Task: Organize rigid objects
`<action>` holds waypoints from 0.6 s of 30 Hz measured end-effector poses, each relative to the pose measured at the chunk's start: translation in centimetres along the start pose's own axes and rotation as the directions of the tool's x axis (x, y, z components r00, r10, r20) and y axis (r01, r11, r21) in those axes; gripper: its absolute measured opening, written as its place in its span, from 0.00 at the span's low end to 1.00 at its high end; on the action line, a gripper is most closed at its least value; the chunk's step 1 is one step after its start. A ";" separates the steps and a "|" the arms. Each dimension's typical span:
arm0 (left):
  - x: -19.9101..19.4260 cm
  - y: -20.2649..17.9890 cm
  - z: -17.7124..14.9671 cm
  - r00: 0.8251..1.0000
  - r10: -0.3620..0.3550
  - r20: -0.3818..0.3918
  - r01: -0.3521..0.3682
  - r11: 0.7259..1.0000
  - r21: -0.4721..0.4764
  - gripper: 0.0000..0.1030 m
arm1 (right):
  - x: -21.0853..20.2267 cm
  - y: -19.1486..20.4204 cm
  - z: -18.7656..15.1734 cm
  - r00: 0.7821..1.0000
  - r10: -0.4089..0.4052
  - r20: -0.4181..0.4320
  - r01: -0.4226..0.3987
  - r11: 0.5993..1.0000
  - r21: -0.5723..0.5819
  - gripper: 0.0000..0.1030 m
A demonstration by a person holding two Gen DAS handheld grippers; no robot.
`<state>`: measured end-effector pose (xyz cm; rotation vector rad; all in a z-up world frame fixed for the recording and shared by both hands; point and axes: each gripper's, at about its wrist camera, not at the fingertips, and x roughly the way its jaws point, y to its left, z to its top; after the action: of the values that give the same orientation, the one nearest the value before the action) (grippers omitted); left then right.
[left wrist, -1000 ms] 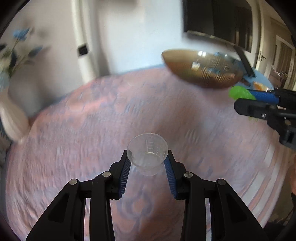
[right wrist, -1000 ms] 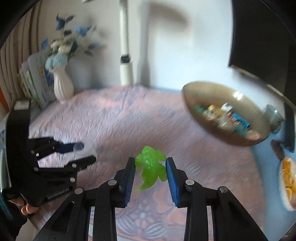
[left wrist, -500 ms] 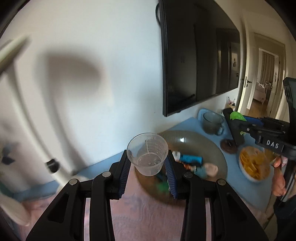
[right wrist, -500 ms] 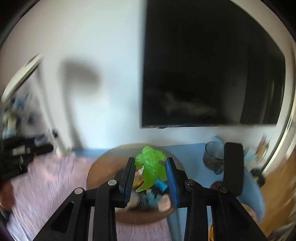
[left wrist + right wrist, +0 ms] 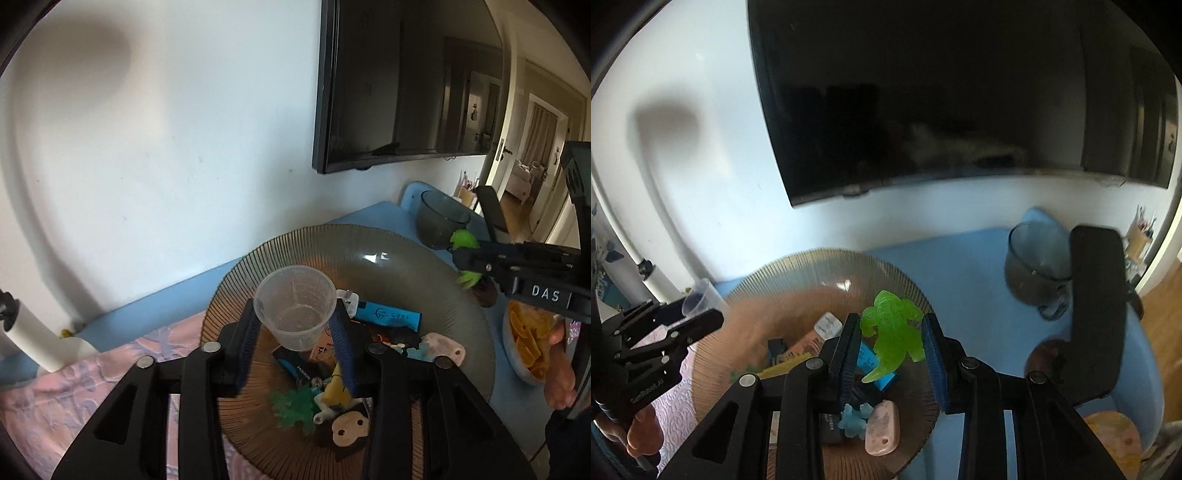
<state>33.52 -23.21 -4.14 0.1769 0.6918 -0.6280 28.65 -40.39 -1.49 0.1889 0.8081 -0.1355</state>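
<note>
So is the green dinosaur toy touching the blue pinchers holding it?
Touching. The right wrist view shows the green dinosaur toy squeezed between the right gripper's blue pads, held up above the plate.

Both tools are matte black plastic with open triangular cut-outs in the arms and round silver screws at the joints. The left gripper (image 5: 295,325) and right gripper (image 5: 892,349) carry ribbed blue pads; white lettering marks their bodies.

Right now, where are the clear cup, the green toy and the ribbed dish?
clear cup (image 5: 295,310), left wrist view, inner wall.
green toy (image 5: 894,332), right wrist view, body centre.
ribbed dish (image 5: 424,266), left wrist view, bare far side.
</note>
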 end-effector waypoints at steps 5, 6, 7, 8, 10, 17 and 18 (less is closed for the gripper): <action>-1.5 0.3 -0.6 1.000 -0.011 0.000 0.011 1.000 -0.009 0.65 | -0.4 -0.3 -0.7 1.000 0.023 -0.012 -0.022 0.999 0.029 0.43; -2.3 0.5 -0.7 1.000 -0.009 0.008 0.009 1.000 -0.006 0.65 | -0.8 -0.2 -0.9 1.000 0.022 -0.006 -0.022 0.999 0.032 0.49; -3.3 0.7 -1.0 1.000 0.000 0.018 0.000 1.000 -0.003 0.65 | -1.2 -0.1 -1.1 1.000 0.021 0.001 -0.021 0.999 0.034 0.54; -4.4 0.9 -1.2 1.000 0.009 0.025 -0.009 1.000 0.000 0.65 | -1.8 0.2 -1.4 0.999 0.030 0.011 -0.030 0.999 0.034 0.54; -6.5 1.7 -1.6 0.999 0.021 0.036 -0.021 1.000 -0.003 0.65 | -3.0 1.1 -1.6 0.997 0.067 0.024 -0.068 0.997 0.025 0.54; -15.5 5.4 -4.2 0.992 0.086 0.090 -0.079 0.994 -0.074 0.65 | -9.7 7.3 -3.2 0.980 0.172 0.100 -0.166 0.984 -0.063 0.61; -17.1 6.0 -5.1 0.989 0.116 0.091 -0.108 0.990 -0.085 0.67 | -10.4 8.1 -3.4 0.976 0.193 0.106 -0.186 0.980 -0.069 0.62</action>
<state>24.16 -8.35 2.66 0.1096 0.6090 -0.4970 20.70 -31.26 4.76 0.1998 0.6772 0.0575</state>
